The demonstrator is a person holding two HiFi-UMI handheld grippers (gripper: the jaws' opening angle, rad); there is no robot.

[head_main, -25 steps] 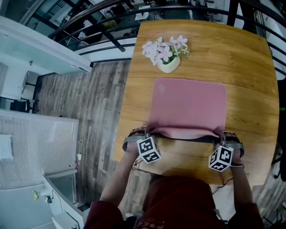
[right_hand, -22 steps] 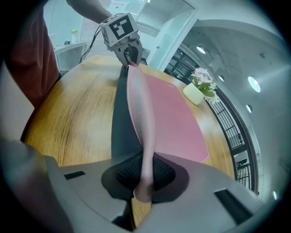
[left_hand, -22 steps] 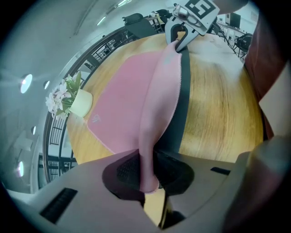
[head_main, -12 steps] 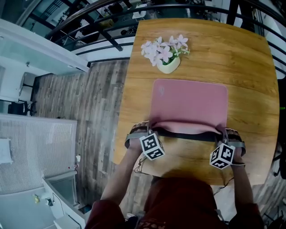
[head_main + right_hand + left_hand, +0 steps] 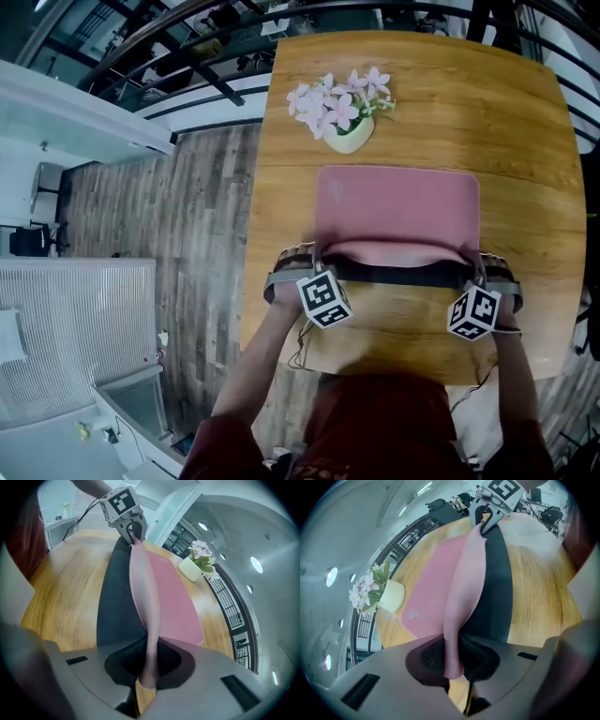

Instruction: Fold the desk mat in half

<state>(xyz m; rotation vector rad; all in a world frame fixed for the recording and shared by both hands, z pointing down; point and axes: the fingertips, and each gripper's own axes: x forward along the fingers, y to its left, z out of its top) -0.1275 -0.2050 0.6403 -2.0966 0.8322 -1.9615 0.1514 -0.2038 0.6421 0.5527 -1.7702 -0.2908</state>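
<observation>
Left gripper (image 5: 452, 665): jaws clamped on the near left corner of the desk mat (image 5: 398, 206). The pink edge stands pinched upright between the pads. The gripper points down and away from the person.

Vase (image 5: 349, 141): cream, upright on the wooden surface (image 5: 525, 141), holding pale pink flowers (image 5: 336, 101). It stands just beyond the mat's far left corner, near it but not touching.

Desk mat: pink face up, in the middle of the surface. The far part lies flat. The near edge is lifted clear of the surface and curled toward the far side. This exposes the black underside (image 5: 398, 274) as a dark band running the full width between the two grippers. The fold is not complete: the raised edge hangs over the near part of the mat, and the far edge is uncovered.

Right gripper (image 5: 146, 674): jaws closed tight on the near right corner of the mat, the edge gripped upright between the pads. It sits level with the left gripper, at a like downward angle.
</observation>
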